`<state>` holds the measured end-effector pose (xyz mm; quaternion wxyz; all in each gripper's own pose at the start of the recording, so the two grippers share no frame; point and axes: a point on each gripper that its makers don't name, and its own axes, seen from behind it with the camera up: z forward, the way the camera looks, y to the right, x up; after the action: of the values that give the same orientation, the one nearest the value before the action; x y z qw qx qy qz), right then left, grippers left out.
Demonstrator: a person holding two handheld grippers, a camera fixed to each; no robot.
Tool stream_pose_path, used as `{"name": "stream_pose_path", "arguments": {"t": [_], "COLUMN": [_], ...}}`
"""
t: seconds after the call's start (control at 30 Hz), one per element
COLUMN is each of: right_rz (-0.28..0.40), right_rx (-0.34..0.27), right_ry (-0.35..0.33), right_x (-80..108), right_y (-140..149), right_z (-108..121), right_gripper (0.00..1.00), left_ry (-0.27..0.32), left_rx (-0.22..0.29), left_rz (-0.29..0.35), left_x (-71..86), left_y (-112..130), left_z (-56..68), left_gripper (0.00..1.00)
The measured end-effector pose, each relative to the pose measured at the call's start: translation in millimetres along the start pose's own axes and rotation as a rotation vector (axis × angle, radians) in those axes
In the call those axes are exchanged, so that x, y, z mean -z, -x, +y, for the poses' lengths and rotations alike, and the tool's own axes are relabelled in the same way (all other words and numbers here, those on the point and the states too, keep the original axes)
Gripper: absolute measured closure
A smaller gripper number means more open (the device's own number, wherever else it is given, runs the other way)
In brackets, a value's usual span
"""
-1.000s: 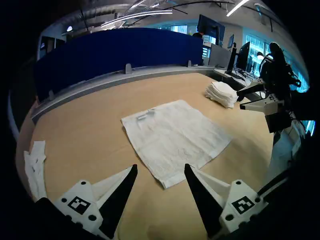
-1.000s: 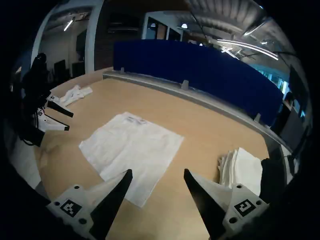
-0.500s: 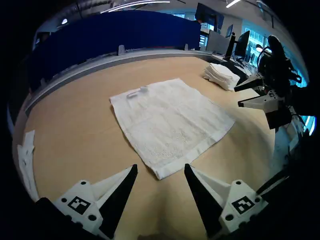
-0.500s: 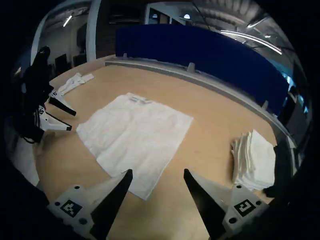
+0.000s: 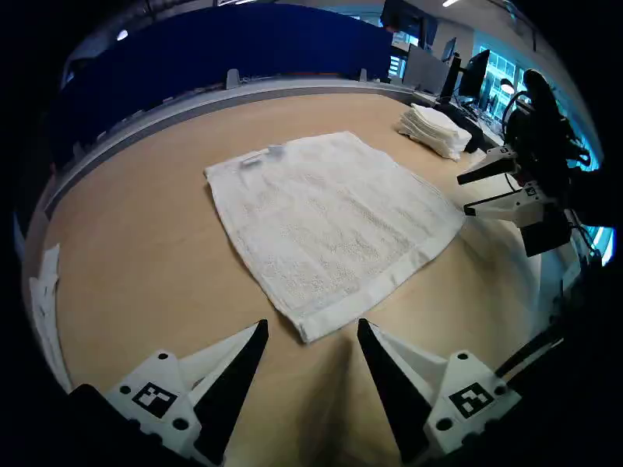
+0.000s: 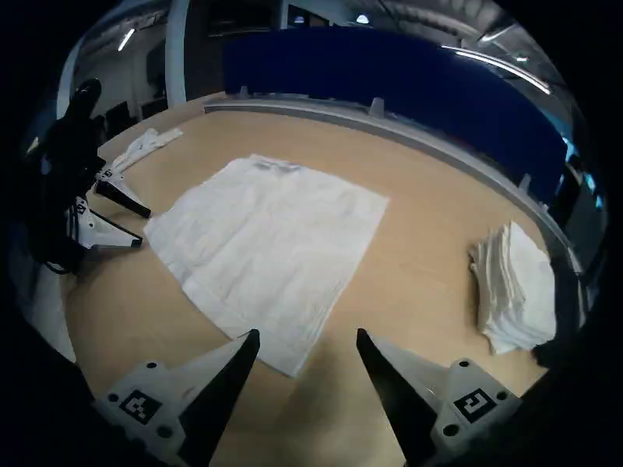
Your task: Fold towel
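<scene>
A white towel (image 5: 331, 218) lies flat and unfolded on the wooden table (image 5: 148, 233). Its near corner points between the fingers of my left gripper (image 5: 310, 342), which stands open just short of it. In the right gripper view the same towel (image 6: 265, 241) lies ahead, its near corner between the fingers of my right gripper (image 6: 305, 349), also open and holding nothing. The other gripper (image 5: 498, 191) shows at the right of the left gripper view, open beside the towel's right corner. In the right gripper view the left gripper (image 6: 117, 218) sits at the towel's left corner.
A stack of folded white towels (image 5: 434, 131) rests at the far right of the table (image 6: 518, 284). More white cloth (image 5: 43, 311) lies at the left edge (image 6: 144, 148). A blue divider (image 5: 226, 47) runs along the table's far side. Monitors stand beyond the stack.
Both grippers have come lower and closer to the towel, each toward a near corner. The towel itself has not moved.
</scene>
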<state>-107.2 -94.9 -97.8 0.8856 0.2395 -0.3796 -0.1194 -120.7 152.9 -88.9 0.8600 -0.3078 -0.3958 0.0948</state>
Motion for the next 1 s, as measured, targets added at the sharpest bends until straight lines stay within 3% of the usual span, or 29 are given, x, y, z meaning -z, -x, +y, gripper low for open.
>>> {"name": "stream_pose_path", "arguments": {"t": [0.17, 0.53, 0.83, 1.0], "right_rz": [-0.019, -0.032, -0.047, -0.049], "right_rx": [-0.011, -0.06, -0.067, -0.059], "right_ry": [-0.01, -0.039, -0.04, -0.04], "right_x": [-4.3, -13.3, -10.6, -11.5], "right_y": [10, 24, 26, 26], "right_z": [-5, -18, -18, -19], "right_gripper": [0.22, 0.5, 0.59, 0.61], "left_ry": [0.0, -0.01, -0.031, -0.035], "left_rx": [-0.028, -0.017, -0.017, -0.012], "left_rz": [-0.013, -0.026, -0.036, -0.038], "left_x": [-4.5, -4.8, -5.4, -5.5], "left_y": [2, 3, 3, 3], "left_z": [5.3, 3.9, 1.4, 0.2], "left_gripper": [0.25, 0.34, 0.47, 0.48]}}
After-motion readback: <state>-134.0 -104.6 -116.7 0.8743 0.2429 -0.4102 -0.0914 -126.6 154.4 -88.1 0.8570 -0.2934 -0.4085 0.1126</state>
